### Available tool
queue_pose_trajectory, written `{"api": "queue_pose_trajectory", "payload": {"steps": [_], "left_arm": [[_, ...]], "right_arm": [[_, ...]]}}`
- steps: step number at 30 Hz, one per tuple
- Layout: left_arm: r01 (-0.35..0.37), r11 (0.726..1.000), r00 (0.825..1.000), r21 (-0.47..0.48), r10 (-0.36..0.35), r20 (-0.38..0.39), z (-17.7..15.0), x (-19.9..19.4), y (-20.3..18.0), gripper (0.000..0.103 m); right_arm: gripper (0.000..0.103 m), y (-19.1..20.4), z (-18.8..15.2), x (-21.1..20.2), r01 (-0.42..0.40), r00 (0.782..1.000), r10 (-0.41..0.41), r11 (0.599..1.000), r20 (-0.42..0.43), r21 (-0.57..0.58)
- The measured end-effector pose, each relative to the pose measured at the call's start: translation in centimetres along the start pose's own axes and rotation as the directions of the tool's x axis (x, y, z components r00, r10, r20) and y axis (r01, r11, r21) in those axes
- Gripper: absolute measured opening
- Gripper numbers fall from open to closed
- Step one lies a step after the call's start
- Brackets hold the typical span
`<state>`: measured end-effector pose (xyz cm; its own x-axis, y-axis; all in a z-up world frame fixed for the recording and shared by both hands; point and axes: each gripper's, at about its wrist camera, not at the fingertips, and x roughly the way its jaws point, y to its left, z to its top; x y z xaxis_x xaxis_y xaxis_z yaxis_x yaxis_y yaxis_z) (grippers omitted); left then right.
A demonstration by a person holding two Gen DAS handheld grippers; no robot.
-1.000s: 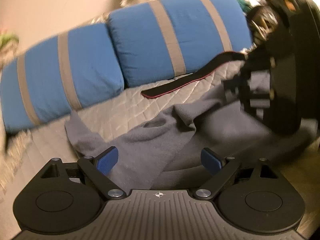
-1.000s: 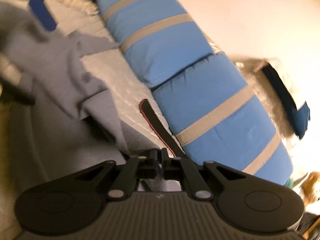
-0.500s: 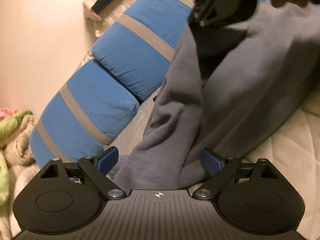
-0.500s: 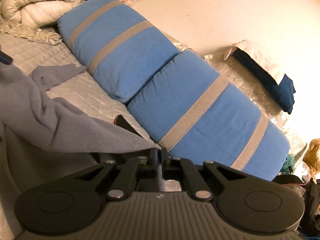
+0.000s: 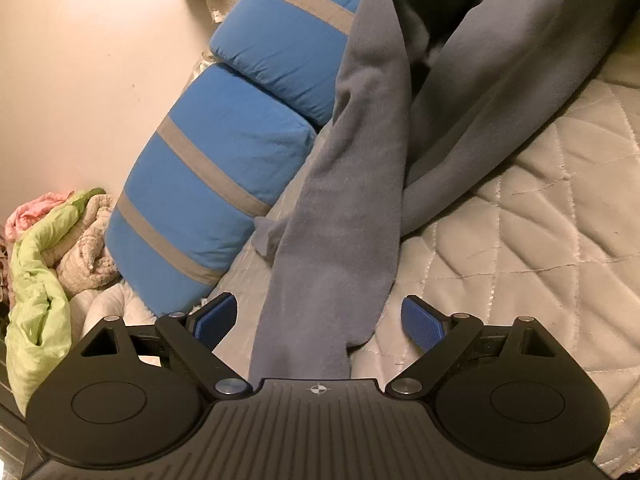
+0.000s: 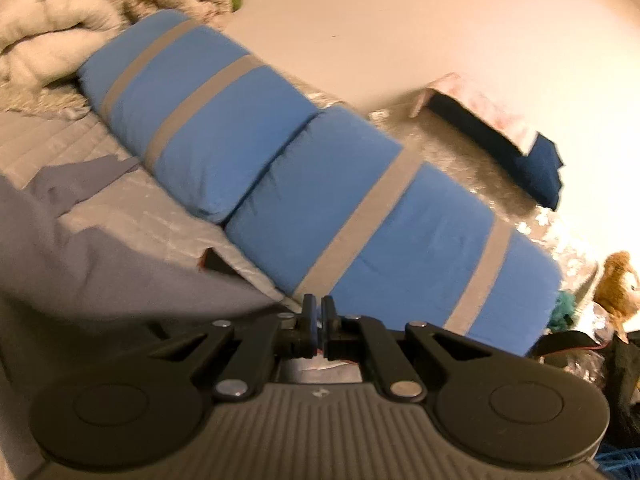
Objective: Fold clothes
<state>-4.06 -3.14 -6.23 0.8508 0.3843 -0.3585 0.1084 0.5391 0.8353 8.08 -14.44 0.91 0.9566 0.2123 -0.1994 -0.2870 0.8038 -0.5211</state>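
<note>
Grey garment (image 5: pixel 344 208): soft fleece-like cloth, matt, slightly fuzzy. Bedspread (image 5: pixel 520 216): quilted cloth with faint sheen, stitched in diamonds; blue pillows (image 5: pixel 224 168): smooth matt cloth with grey bands. Left gripper (image 5: pixel 318 318): matt black plastic, ribbed body, shiny metal pivot pins, blue textured pads (image 5: pixel 424 322).

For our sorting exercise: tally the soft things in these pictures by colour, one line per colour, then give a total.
Blue striped pillows: 2
Grey garment: 1
Green cloth: 1
Beige blanket: 1
Total: 5
</note>
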Motion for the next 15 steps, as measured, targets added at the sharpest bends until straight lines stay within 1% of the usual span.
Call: {"api": "queue_pose_trajectory", "payload": {"steps": [3, 7, 8, 10, 11, 12, 14, 15], "left_arm": [[-0.02, 1.0, 1.0, 0.014, 0.02, -0.01, -0.3, 0.1, -0.1, 0.09], [-0.026, 0.999, 1.0, 0.044, 0.026, -0.006, 0.6, 1.4, -0.3, 0.09], [-0.022, 0.998, 1.0, 0.053, 0.023, -0.007, 0.9, 1.8, -0.4, 0.09], [-0.019, 0.997, 1.0, 0.072, 0.02, -0.015, 1.3, 2.4, -0.6, 0.09], [-0.017, 0.997, 1.0, 0.08, 0.018, -0.017, 1.5, 2.7, -0.6, 0.09], [-0.019, 0.996, 1.0, 0.083, 0.021, -0.017, 1.5, 2.9, -0.7, 0.09], [-0.042, 0.995, 0.999, 0.094, 0.043, -0.01, 1.6, 3.2, -0.9, 0.09], [-0.061, 0.994, 0.998, 0.093, 0.062, -0.009, 1.5, 3.1, -1.2, 0.09]], "right_arm": [[0.015, -0.7, 0.0, 0.0, -0.012, 1.0, 0.012, 0.999, -0.01, 0.046], [0.015, -0.3, -0.2, -0.2, -0.052, 0.999, 0.052, 0.998, -0.011, 0.027], [0.017, -0.2, -0.3, -0.3, -0.069, 0.998, 0.069, 0.997, -0.012, 0.022], [0.027, 0.0, -0.5, -0.7, -0.108, 0.994, 0.108, 0.994, -0.003, 0.005], [0.037, 0.2, -0.6, -1.0, -0.125, 0.992, 0.125, 0.992, 0.005, -0.008], [0.043, 0.5, -0.7, -1.3, -0.144, 0.989, 0.145, 0.989, 0.015, -0.028], [0.064, 1.2, -0.9, -2.0, -0.184, 0.982, 0.187, 0.98, 0.034, -0.076], [0.068, 1.6, -0.9, -2.3, -0.2, 0.978, 0.205, 0.975, 0.043, -0.098]]}}
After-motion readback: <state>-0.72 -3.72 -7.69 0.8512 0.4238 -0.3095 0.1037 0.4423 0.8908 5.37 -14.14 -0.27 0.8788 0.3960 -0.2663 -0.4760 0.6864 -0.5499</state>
